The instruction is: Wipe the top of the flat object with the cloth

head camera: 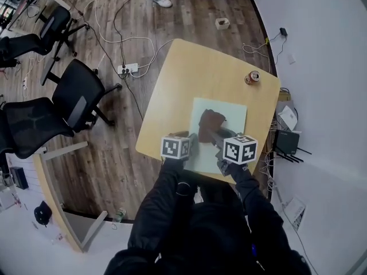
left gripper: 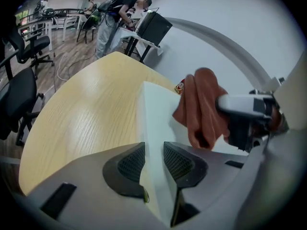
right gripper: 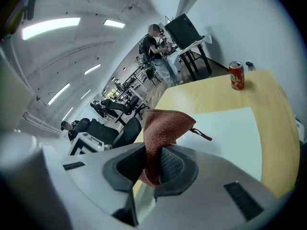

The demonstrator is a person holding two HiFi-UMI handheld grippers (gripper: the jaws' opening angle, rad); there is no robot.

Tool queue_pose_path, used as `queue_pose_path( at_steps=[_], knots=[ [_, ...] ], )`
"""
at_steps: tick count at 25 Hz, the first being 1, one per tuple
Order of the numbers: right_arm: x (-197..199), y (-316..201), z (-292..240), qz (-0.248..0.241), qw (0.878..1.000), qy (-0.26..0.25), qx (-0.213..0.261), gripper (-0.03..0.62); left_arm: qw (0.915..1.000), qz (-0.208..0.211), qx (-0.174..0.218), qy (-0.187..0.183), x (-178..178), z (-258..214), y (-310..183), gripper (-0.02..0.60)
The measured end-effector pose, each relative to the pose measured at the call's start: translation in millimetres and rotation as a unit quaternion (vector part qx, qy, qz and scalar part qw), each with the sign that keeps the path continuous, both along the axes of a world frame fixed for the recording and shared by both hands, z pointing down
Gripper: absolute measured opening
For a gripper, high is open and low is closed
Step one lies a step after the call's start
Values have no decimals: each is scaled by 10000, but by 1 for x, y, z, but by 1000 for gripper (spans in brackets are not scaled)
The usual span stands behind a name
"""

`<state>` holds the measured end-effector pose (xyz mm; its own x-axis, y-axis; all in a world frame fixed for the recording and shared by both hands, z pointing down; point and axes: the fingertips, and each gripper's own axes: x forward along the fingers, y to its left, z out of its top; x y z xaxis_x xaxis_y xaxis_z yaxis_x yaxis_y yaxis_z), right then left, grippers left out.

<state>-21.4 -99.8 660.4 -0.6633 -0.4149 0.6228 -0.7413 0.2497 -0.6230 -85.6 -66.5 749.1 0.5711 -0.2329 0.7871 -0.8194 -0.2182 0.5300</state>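
A pale flat board (head camera: 232,114) lies on the wooden table (head camera: 189,67) near its front edge. My left gripper (head camera: 192,144) has the board's near left edge (left gripper: 156,111) between its jaws, and both pads (left gripper: 130,164) lie against it. My right gripper (right gripper: 152,165) is shut on a reddish-brown cloth (right gripper: 164,122), whose loose part bunches up above the jaws. In the head view the cloth (head camera: 212,119) hangs over the board's left half, in front of the right gripper (head camera: 210,135). From the left gripper view the cloth (left gripper: 204,104) hangs beside the board.
A red drink can (head camera: 252,77) stands at the table's far right corner (right gripper: 235,75). Black office chairs (head camera: 80,96) and a power strip (head camera: 127,69) with cables are on the floor to the left. A router (head camera: 285,141) sits by the right wall. A person (left gripper: 120,13) stands beyond the table.
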Motion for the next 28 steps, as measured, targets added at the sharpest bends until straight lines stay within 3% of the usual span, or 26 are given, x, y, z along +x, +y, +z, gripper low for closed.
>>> queue_pose_path(
  at_steps=[4, 10, 16, 28],
  knots=[
    [-20, -48, 5, -38, 10000, 37, 82, 69, 9999, 54, -18, 125, -1, 1, -2, 141],
    [-35, -75, 34, 29, 9997, 74, -223, 69, 9994, 87, -91, 311, -1, 3, -3, 141],
    [-32, -57, 58, -18, 9983, 376, -452, 67, 9990, 116, -131, 423, -6, 4, -4, 141],
    [-25, -2, 61, 180, 9970, 399, -645, 67, 9988, 90, -197, 448, -7, 6, -2, 141]
  ],
)
